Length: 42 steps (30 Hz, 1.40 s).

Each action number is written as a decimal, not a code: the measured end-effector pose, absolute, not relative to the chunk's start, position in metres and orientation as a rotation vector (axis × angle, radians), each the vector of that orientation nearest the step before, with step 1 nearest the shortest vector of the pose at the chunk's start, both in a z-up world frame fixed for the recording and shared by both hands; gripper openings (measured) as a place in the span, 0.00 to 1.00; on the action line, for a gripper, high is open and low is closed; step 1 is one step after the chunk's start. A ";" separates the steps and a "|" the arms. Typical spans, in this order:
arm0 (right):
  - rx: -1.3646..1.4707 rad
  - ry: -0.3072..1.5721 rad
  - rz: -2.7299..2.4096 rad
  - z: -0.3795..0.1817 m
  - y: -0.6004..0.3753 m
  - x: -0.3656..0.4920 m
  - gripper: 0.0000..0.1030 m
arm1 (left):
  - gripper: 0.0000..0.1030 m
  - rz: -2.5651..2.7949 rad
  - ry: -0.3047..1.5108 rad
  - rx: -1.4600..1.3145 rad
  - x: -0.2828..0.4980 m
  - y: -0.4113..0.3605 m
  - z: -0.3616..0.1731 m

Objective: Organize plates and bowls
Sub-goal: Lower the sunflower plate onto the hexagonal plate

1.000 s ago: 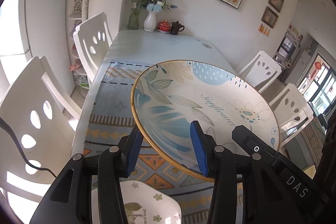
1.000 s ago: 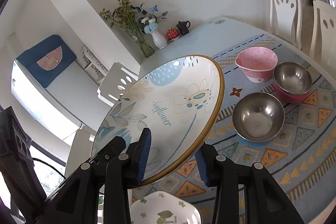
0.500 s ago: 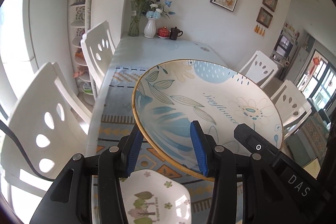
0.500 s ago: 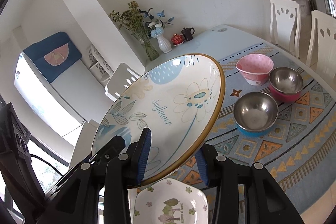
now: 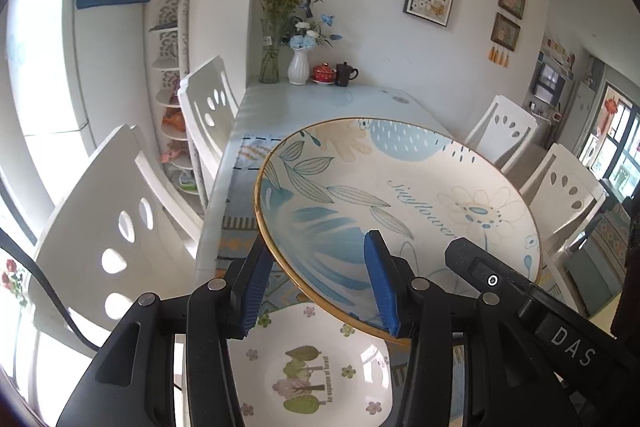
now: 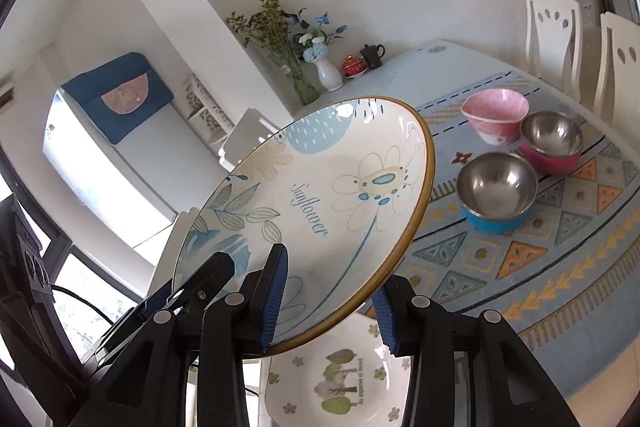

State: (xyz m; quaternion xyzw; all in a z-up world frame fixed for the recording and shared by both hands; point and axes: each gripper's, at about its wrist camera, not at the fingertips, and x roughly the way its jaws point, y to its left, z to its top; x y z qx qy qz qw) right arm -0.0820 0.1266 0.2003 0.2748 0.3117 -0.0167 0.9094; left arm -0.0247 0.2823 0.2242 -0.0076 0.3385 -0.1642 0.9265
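Bearing blue leaves, a pale flower and the word "Sunflower" inside a gold rim, the round plate [image 5: 400,195] hangs tilted above the patterned table runner [image 6: 560,247]. The left gripper [image 5: 316,291] and right gripper [image 6: 332,301] each pinch its near rim. Below lies one white tree-print plate [image 6: 340,383]. Three bowls sit together: one pink bowl [image 6: 494,113] and two steel bowls [image 6: 496,185].

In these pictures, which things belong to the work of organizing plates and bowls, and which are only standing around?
Belong to the job:
- Sunflower plate, gripped by left gripper and right gripper
- tree plate below it
- pink bowl
- steel bowl with blue outside
- steel bowl with red outside

Only standing around:
- white vase
- glass vase
- red lidded cup
- dark mug
- white chairs
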 end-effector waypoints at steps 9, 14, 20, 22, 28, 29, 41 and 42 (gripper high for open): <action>0.551 0.683 0.064 0.166 0.141 -0.086 0.38 | 0.42 -0.253 0.699 0.038 -0.043 0.295 0.195; 0.514 0.694 0.099 0.145 0.152 -0.088 0.38 | 0.43 -0.229 0.713 0.011 -0.052 0.307 0.176; 0.546 0.712 0.139 0.117 0.154 -0.092 0.38 | 0.43 -0.223 0.680 0.000 -0.073 0.317 0.164; 0.546 0.724 0.150 0.112 0.155 -0.092 0.38 | 0.44 -0.213 0.679 -0.001 -0.077 0.319 0.160; 0.462 0.732 0.184 0.101 0.159 -0.094 0.38 | 0.43 -0.177 0.730 -0.046 -0.084 0.321 0.140; 0.454 0.739 0.187 0.098 0.158 -0.094 0.39 | 0.43 -0.173 0.743 -0.054 -0.086 0.321 0.136; 0.429 0.821 0.283 0.052 0.161 -0.099 0.38 | 0.44 -0.068 0.834 -0.113 -0.112 0.327 0.099; 0.430 0.820 0.289 0.050 0.161 -0.099 0.38 | 0.44 -0.063 0.831 -0.112 -0.113 0.327 0.098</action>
